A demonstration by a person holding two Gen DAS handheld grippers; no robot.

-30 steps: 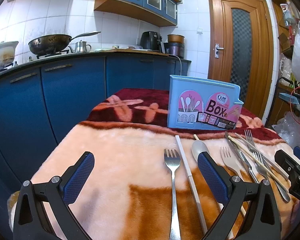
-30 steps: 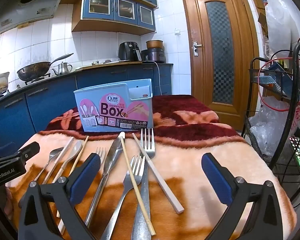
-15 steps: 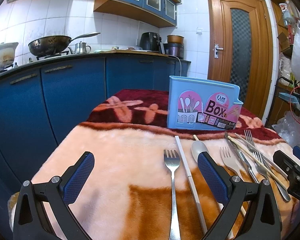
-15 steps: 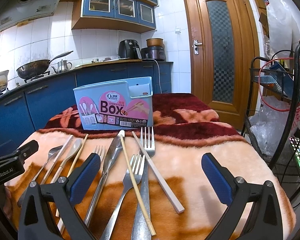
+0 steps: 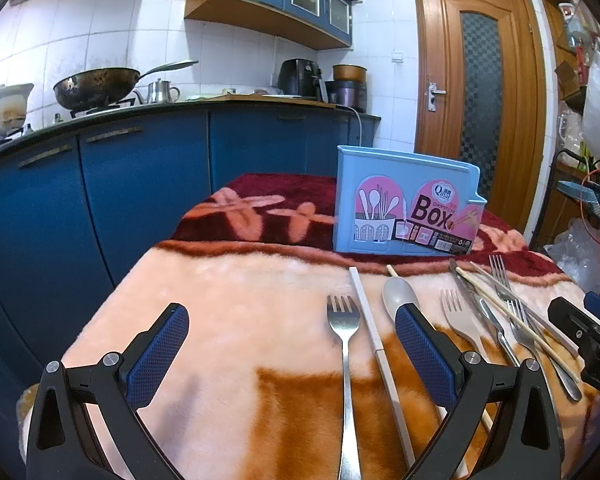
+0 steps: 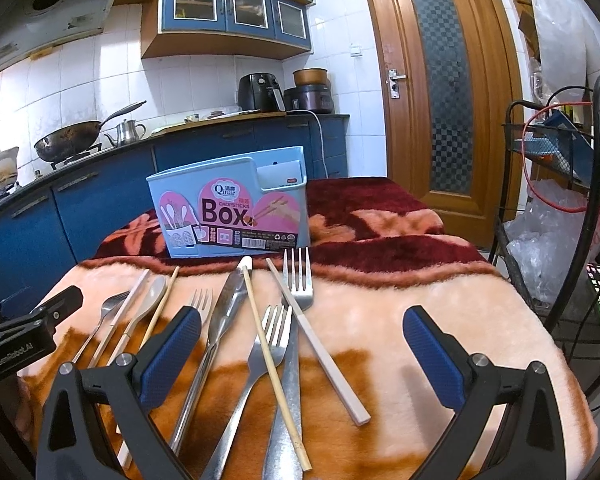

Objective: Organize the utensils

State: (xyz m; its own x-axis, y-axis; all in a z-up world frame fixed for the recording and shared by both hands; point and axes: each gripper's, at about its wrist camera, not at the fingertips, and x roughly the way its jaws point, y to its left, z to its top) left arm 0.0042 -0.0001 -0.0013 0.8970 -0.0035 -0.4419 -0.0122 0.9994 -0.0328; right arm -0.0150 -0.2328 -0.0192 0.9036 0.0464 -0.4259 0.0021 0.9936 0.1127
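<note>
- the utensils lie loose on a fuzzy orange-and-pink blanket (image 6: pixel 400 292) over a table, handles toward the cameras, tips toward the back.
- at the left of the spread: a metal fork (image 5: pixel 343 320), a pale chopstick (image 5: pixel 366 312) just beside it, then a grey spoon (image 5: pixel 398 294) and a beige plastic fork (image 5: pixel 456 312).
- at the right they overlap in a heap: a butter knife (image 6: pixel 230 304), a bamboo chopstick (image 6: pixel 260 336) crossing two steel forks (image 6: pixel 298 280), and a second pale chopstick (image 6: pixel 320 344) running slantwise.
- behind them stands a light blue chopsticks box (image 6: pixel 228 212), upright on the dark red part of the blanket, label facing forward.
- the left gripper (image 5: pixel 292 354) hovers above the blanket with its blue pads spread wide, holding nothing; the metal fork lies between them.
- the right gripper (image 6: pixel 302 354) is likewise wide apart and empty, over the heap.
- beyond: blue kitchen cabinets (image 5: pixel 140 184), a wok (image 5: pixel 96 88) on the stove, a wooden door (image 6: pixel 440 92).
</note>
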